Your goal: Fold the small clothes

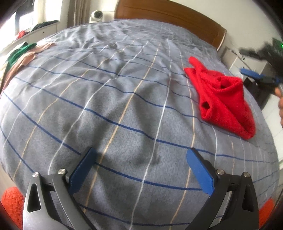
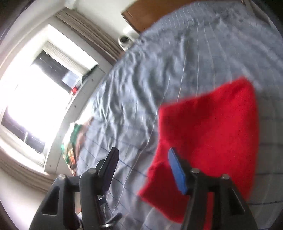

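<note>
The left gripper point(image 1: 141, 169) hangs over the grey plaid bedspread point(image 1: 109, 109) with its blue-padded jaws spread wide and nothing between them. The right gripper point(image 2: 143, 169) is also spread apart, empty, tilted above the near edge of the red garment point(image 2: 208, 134), though blur hides whether a pad touches cloth. That red garment point(image 1: 222, 99) lies bunched and partly folded toward the bed's right edge, with broad bare bedspread to its left. Green and tan clothes point(image 1: 19, 56) sit heaped at the far left edge. A wooden headboard point(image 1: 169, 16) bounds the far side. No writing is legible.
</note>
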Action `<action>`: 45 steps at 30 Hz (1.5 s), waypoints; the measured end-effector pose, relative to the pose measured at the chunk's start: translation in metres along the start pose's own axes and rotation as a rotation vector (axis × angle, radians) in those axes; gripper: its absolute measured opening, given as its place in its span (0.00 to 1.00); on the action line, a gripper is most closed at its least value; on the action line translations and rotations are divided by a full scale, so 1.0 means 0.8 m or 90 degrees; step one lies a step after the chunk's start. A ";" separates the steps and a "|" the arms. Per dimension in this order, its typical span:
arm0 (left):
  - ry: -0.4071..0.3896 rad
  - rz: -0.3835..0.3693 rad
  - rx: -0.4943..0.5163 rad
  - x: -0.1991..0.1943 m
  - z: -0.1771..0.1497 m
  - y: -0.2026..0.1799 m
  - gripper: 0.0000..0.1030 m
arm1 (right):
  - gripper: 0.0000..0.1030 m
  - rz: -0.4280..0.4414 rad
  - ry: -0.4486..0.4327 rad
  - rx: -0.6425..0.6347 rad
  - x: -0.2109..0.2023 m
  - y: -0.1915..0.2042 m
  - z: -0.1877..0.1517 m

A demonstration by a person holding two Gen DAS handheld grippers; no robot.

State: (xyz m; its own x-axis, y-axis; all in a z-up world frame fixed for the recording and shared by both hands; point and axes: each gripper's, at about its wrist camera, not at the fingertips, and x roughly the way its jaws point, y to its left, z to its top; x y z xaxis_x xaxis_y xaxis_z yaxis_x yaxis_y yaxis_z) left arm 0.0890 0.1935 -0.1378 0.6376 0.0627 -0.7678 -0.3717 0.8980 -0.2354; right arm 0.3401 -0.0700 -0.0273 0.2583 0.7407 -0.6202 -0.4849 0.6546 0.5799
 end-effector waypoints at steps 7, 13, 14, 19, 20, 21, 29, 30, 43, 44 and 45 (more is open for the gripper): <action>-0.002 0.014 0.013 0.002 -0.001 -0.005 0.99 | 0.21 -0.066 0.049 -0.083 0.032 0.007 -0.035; -0.002 0.025 0.028 0.002 -0.006 -0.008 0.99 | 0.10 -0.080 0.163 -0.184 0.120 0.044 -0.129; -0.002 0.027 0.031 0.002 -0.006 -0.009 0.99 | 0.10 -0.092 0.150 -0.222 0.115 0.055 -0.139; -0.001 0.024 0.028 0.001 -0.005 -0.008 0.99 | 0.11 -0.045 0.064 -0.173 0.030 0.045 -0.108; -0.001 0.021 0.024 0.001 -0.004 -0.007 0.99 | 0.11 -0.044 0.041 -0.166 0.012 0.040 -0.100; -0.001 0.019 0.019 0.001 -0.003 -0.005 0.99 | 0.11 -0.046 0.014 -0.152 -0.013 0.032 -0.091; -0.007 0.043 0.038 0.004 -0.007 -0.013 0.99 | 0.11 -0.076 0.019 0.002 -0.053 -0.069 -0.105; -0.008 0.044 0.040 0.004 -0.007 -0.014 0.99 | 0.11 -0.093 0.054 0.016 -0.033 -0.078 -0.117; 0.096 -0.305 -0.020 0.019 0.126 -0.084 0.99 | 0.85 -0.120 0.003 -0.010 -0.078 -0.103 -0.126; 0.126 -0.318 -0.027 0.041 0.144 -0.096 0.99 | 0.85 -0.113 -0.007 0.009 -0.079 -0.108 -0.116; 0.143 -0.314 -0.023 0.056 0.155 -0.105 0.99 | 0.85 -0.099 -0.024 0.036 -0.079 -0.115 -0.104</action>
State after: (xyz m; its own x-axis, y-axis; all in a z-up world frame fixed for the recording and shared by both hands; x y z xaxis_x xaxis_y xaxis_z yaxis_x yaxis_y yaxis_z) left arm 0.2320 0.1749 -0.0784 0.5838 -0.4610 -0.6683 -0.0895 0.7816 -0.6173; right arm 0.2990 -0.1895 -0.0852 0.3589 0.6337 -0.6852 -0.3894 0.7689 0.5071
